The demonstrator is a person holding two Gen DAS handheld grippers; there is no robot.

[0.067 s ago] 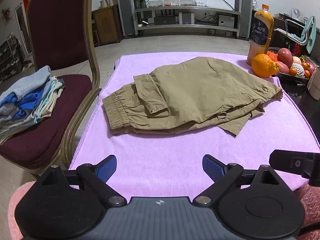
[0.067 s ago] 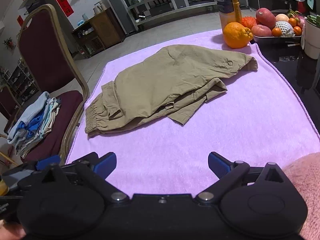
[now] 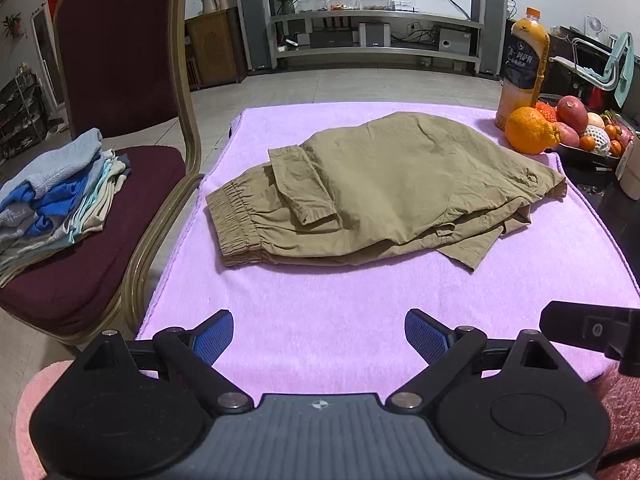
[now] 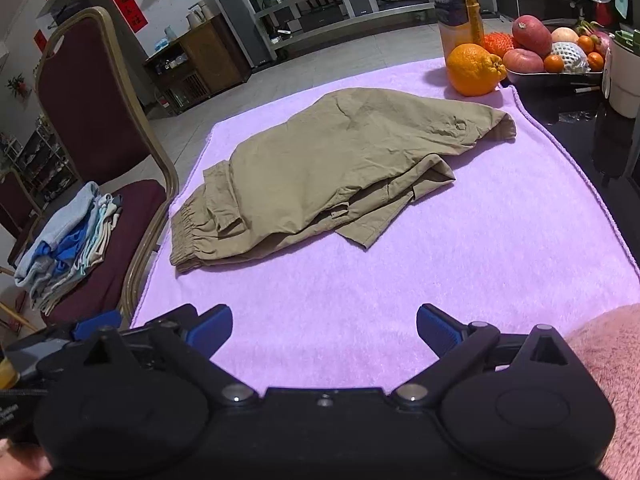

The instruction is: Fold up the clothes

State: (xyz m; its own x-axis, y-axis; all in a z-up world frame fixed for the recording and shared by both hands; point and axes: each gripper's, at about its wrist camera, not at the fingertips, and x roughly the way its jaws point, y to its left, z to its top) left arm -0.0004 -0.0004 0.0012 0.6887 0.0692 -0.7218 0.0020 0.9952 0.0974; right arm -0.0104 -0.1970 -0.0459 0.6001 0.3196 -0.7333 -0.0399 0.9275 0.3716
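Note:
A pair of khaki trousers point(image 3: 384, 188) lies folded over on the purple towel point(image 3: 320, 304), elastic waistband to the left, loose leg ends to the right. The same khaki trousers point(image 4: 328, 164) show in the right wrist view on the purple towel point(image 4: 460, 264). My left gripper point(image 3: 319, 334) hovers open over the towel's near edge, well short of the trousers, nothing between its blue pads. My right gripper point(image 4: 325, 326) is open too, at the near edge. Part of the right gripper point(image 3: 592, 330) shows at the left view's right edge, and the left gripper point(image 4: 96, 326) at the right view's left edge.
A maroon chair point(image 3: 100, 216) stands left of the table with a stack of folded clothes point(image 3: 56, 196) on its seat. At the far right are a large orange point(image 3: 530, 130), a juice bottle point(image 3: 524, 64), a fruit tray point(image 3: 592, 150) and a white cup point(image 4: 624, 76).

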